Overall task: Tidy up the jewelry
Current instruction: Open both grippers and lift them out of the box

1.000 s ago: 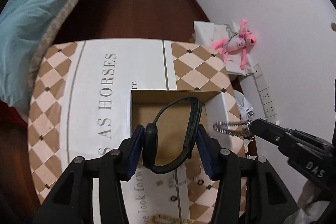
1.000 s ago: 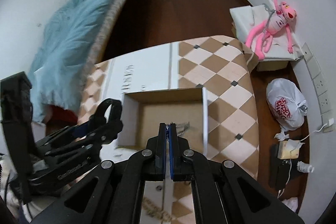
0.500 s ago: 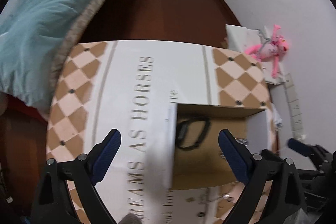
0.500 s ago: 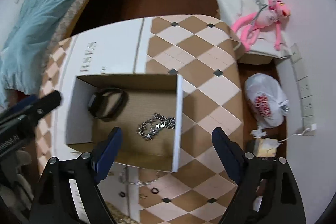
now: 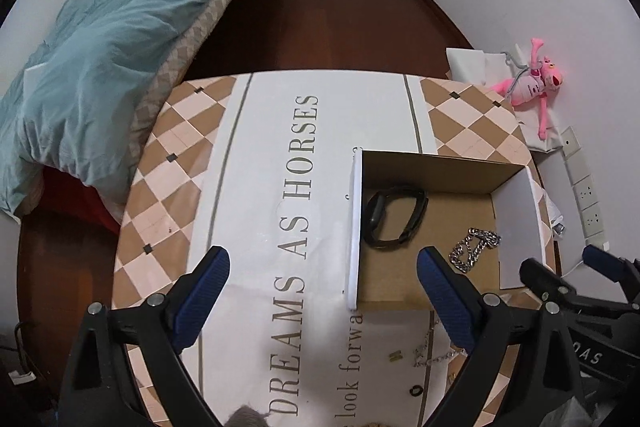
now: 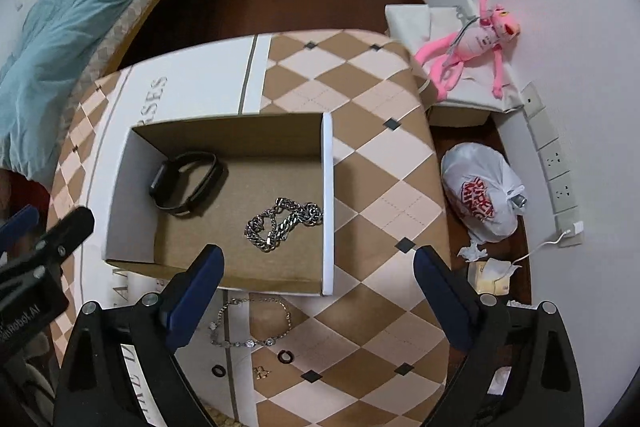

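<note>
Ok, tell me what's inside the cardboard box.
Inside the cardboard box lie a black wristband near its far left corner and a silver chain heaped right of it. The near wall hides the floor strip behind it.

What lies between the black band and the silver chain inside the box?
Only bare cardboard floor: the black band and silver chain lie apart in the box, clearest in the right wrist view.

The black wristband (image 6: 186, 184), gripped a second ago by the left gripper (image 5: 322, 297), is now released and lies in the cardboard box (image 6: 328, 203). The silver chain (image 6: 283, 224), pinched by the right gripper (image 6: 318, 295), is dropped beside it. Both grippers' jaws have just been opening, nothing between them.
</note>
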The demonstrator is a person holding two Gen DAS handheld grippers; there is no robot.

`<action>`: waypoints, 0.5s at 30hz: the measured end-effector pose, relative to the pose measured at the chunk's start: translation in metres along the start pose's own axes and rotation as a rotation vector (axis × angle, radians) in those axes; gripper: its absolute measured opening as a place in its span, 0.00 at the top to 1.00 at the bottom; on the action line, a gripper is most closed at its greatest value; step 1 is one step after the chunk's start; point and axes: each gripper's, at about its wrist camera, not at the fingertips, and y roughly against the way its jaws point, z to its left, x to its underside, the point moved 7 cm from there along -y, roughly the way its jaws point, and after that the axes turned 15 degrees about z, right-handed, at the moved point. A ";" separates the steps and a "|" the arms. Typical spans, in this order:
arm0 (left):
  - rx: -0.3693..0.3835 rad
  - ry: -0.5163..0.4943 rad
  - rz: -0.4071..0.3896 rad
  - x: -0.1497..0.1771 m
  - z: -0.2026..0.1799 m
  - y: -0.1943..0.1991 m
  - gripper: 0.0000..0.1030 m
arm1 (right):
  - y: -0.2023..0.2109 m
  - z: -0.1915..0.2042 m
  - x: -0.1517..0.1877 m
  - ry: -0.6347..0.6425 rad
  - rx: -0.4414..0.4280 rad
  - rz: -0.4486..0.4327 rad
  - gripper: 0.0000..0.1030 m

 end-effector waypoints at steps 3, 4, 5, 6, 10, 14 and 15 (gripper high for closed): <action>-0.006 -0.003 -0.026 0.007 0.000 0.012 0.07 | 0.016 -0.001 0.005 -0.010 0.000 -0.033 0.06; -0.005 -0.003 -0.031 0.008 0.000 0.015 0.07 | 0.022 -0.001 0.007 -0.009 0.002 -0.046 0.06; -0.005 -0.003 -0.040 0.010 0.000 0.020 0.07 | 0.029 0.000 0.010 -0.011 0.001 -0.061 0.06; -0.002 -0.002 -0.048 0.014 0.000 0.025 0.07 | 0.036 0.000 0.013 -0.009 -0.001 -0.073 0.06; 0.013 0.009 -0.071 0.025 0.002 0.044 0.07 | 0.060 0.003 0.026 -0.008 -0.010 -0.119 0.06; 0.000 0.011 -0.110 0.037 0.007 0.064 0.07 | 0.082 0.001 0.046 -0.021 -0.043 -0.153 0.06; -0.002 0.011 -0.116 0.040 0.008 0.067 0.07 | 0.084 0.000 0.051 -0.026 -0.048 -0.156 0.06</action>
